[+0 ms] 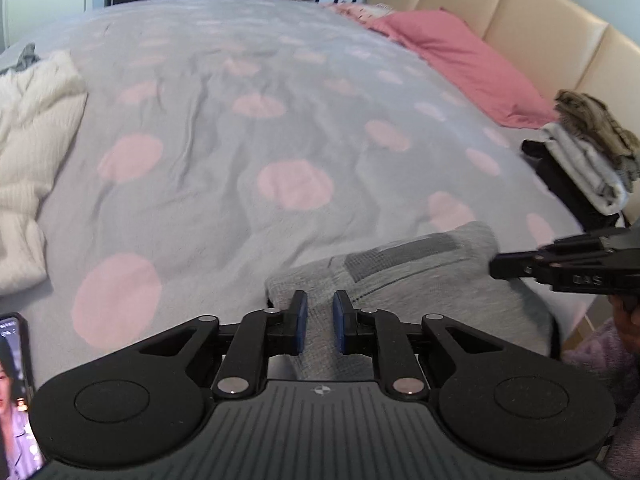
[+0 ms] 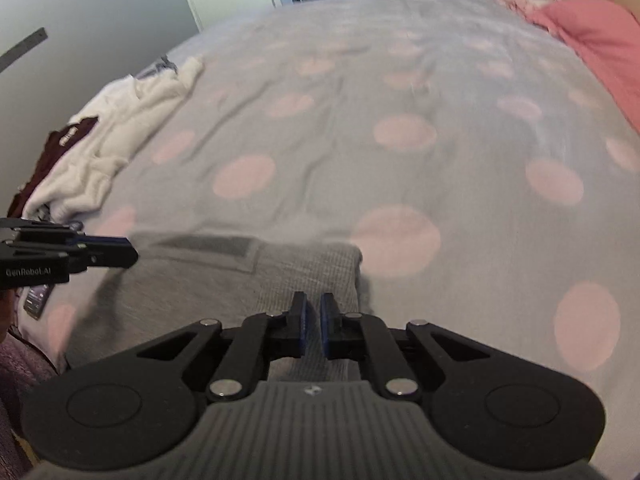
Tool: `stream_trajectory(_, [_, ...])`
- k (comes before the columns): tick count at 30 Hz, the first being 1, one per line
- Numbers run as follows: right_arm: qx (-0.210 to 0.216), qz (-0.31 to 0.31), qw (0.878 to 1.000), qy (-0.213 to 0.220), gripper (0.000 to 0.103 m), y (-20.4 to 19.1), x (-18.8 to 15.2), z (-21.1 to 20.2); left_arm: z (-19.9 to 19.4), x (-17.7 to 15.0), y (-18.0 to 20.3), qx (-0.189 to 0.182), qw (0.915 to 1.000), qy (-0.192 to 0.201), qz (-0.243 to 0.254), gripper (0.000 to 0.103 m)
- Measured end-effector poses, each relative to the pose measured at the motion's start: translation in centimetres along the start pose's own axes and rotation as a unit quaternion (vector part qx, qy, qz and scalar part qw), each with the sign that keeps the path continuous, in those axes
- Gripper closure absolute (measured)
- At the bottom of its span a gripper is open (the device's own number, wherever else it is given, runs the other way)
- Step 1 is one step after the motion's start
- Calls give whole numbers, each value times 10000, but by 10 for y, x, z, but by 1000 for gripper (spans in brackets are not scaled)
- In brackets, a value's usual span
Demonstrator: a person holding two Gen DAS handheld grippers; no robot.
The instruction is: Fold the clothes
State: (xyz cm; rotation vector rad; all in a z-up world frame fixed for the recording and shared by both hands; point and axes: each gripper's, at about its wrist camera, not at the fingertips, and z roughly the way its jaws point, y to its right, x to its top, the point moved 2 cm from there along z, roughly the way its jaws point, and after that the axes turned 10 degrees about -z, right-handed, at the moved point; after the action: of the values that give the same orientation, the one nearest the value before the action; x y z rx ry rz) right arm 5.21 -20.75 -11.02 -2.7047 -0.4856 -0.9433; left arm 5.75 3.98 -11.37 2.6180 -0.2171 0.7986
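Observation:
A grey garment (image 1: 420,280) (image 2: 224,280) with a darker ribbed panel lies folded near the front edge of the bed. My left gripper (image 1: 320,306) sits at its left far corner, jaws a narrow slit apart with grey cloth filling the gap. In the right wrist view the left gripper (image 2: 134,254) reaches in from the left edge. My right gripper (image 2: 313,304) is at the garment's right far corner, its blue pads almost together on the cloth. The left wrist view shows the right gripper (image 1: 493,268) from the side, at the garment's right edge.
The grey bedspread (image 1: 240,140) has pink dots. A white knit sweater (image 1: 36,128) (image 2: 120,128) and a dark maroon garment (image 2: 52,148) lie at the left. A stack of folded clothes (image 1: 580,160) and a pink pillow (image 1: 460,64) sit by the headboard (image 1: 540,12). A phone (image 1: 14,392) lies at the near left.

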Motion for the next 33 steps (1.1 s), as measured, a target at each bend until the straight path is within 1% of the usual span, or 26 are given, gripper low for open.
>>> stream_trajectory(5, [50,-72,9999,-54,95,2,-5,8,11,2,-3,-8,10000,19,-41,90])
stream_trajectory(8, [51,-68,9999,-68,95,1,-3,5,5,2,3,80,9999,59,33,90])
stream_trajectory(11, [76,-88,9999,-33,93,0,-2,-1,-5,-2,9,142,9996,257,31,89])
stream_trajectory(12, [110,-65,9999,11,89,1,-2,-4,-10,-3,10,158,9993,330,-29,88])
stream_trajectory(13, [159,-18,9998,78,86,1,-1,-8,-15,-5,10,199,9989,401,-119,82])
stream_trajectory(14, [224,55,9996,171,79,3,0,-14,-21,-7,10,277,9980,518,-227,76])
stream_trajectory(15, [257,135,9992,262,72,4,0,-19,-27,-9,10,341,9969,619,-345,74])
stream_trajectory(16, [252,222,9988,352,67,6,1,-25,-32,-11,8,345,9960,660,-502,69])
stream_trajectory(17, [208,308,9984,420,60,8,1,-30,-36,-14,6,350,9947,700,-660,65])
stream_trajectory(18, [123,397,9981,446,55,10,0,-33,-40,-16,4,355,9933,740,-817,63])
stream_trajectory(19, [75,503,9978,420,53,13,-1,-34,-43,-18,1,350,9918,749,-975,61])
stream_trajectory(22, [93,849,9961,222,51,22,-7,-33,-40,-26,-10,204,9889,374,-1424,60])
stream_trajectory(27, [445,1183,9916,-274,51,26,-24,-24,-28,-42,-24,-140,9822,-258,-1854,57])
stream_trajectory(31, [683,1493,9854,-451,51,30,-35,-17,-14,-49,-30,-291,9784,-471,-1993,56])
stream_trajectory(33, [779,1635,9822,-498,51,32,-39,-12,-10,-49,-32,-362,9787,-468,-1966,55])
